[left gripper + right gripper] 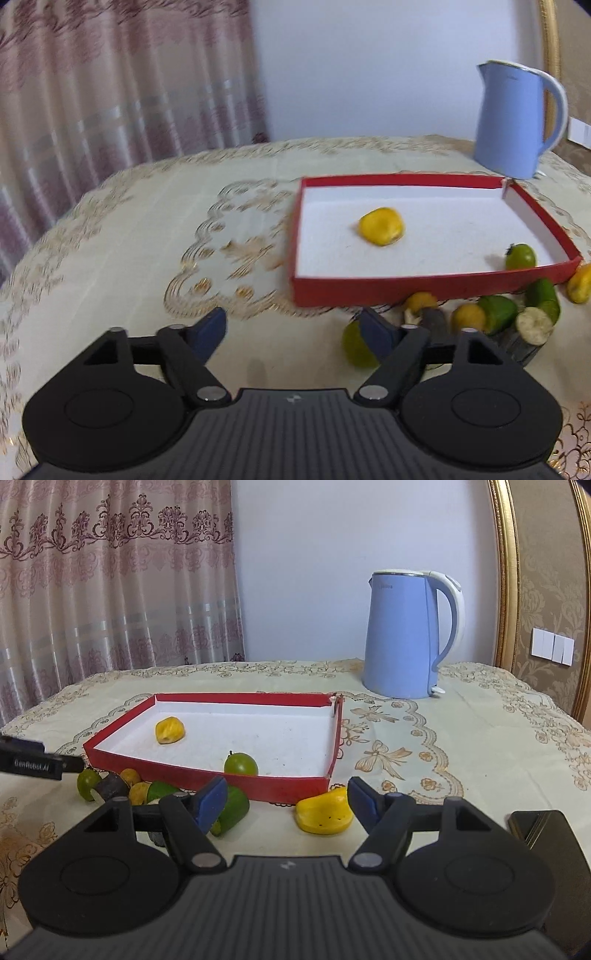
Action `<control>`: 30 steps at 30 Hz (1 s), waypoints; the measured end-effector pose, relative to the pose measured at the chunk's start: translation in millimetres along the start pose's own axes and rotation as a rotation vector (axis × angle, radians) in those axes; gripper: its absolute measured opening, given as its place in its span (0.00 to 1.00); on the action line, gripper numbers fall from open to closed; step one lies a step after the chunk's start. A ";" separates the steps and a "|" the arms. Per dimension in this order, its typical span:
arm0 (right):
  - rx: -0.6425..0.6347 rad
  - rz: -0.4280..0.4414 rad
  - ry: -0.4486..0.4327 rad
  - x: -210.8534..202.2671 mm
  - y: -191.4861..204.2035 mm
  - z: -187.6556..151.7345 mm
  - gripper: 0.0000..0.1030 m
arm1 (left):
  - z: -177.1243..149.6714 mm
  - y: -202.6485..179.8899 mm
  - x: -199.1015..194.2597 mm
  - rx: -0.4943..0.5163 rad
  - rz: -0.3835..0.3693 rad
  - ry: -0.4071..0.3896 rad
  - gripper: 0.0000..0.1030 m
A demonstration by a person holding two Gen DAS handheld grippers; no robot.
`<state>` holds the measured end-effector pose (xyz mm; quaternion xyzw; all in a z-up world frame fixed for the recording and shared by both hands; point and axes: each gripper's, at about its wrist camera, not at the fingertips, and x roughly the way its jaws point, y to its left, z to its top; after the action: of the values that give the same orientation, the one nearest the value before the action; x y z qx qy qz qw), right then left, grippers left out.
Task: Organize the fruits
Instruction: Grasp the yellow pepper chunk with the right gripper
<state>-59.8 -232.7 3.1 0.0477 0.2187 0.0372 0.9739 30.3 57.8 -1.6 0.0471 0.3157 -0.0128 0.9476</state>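
I see the table (pixel 480 738) with a blue kettle (pixel 410 635) at the back and the red tray (pixel 207 775) mid-table. In the tray: one yellow fruit (pixel 170 730) and one green fruit (pixel 241 763). The rest lie in a pile (pixel 495 314) along the tray's near wall (some cut pieces). Left gripper (pixel 295 330) jaws apart, nothing between. Right gripper (pixel 286 803) jaws apart too, a yellow piece (pixel 323 814) on the cloth just ahead, untouched.
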 end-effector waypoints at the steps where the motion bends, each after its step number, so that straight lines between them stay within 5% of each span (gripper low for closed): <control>1: -0.001 -0.001 0.002 0.9 0.4 -0.2 0.68 | 0.2 3.5 0.8 -0.021 -0.004 0.002 0.71; 9: -0.037 -0.035 0.050 17.2 -8.1 -1.9 0.65 | 0.4 -6.7 0.4 -0.017 -0.040 0.000 0.71; 11: -0.045 -0.052 0.082 26.2 -14.4 -1.6 0.54 | -0.5 -13.5 0.0 -0.001 -0.030 -0.009 0.70; 21: -0.102 -0.059 0.177 68.8 -17.2 -3.6 0.53 | 1.3 -13.7 -4.8 -0.012 0.038 -0.019 0.71; 23: -0.112 -0.070 0.193 75.3 -16.0 -5.2 0.46 | 1.7 -9.4 -7.9 -0.032 0.031 -0.021 0.71; 30: -0.110 -0.088 0.175 64.1 -14.6 -7.5 0.44 | -0.8 0.4 -12.9 -0.055 -0.022 -0.021 0.71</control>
<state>-4.4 -240.7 -32.3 -0.0190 0.3022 0.0102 0.9530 19.5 58.2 5.5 0.0174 0.3066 -0.0150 0.9515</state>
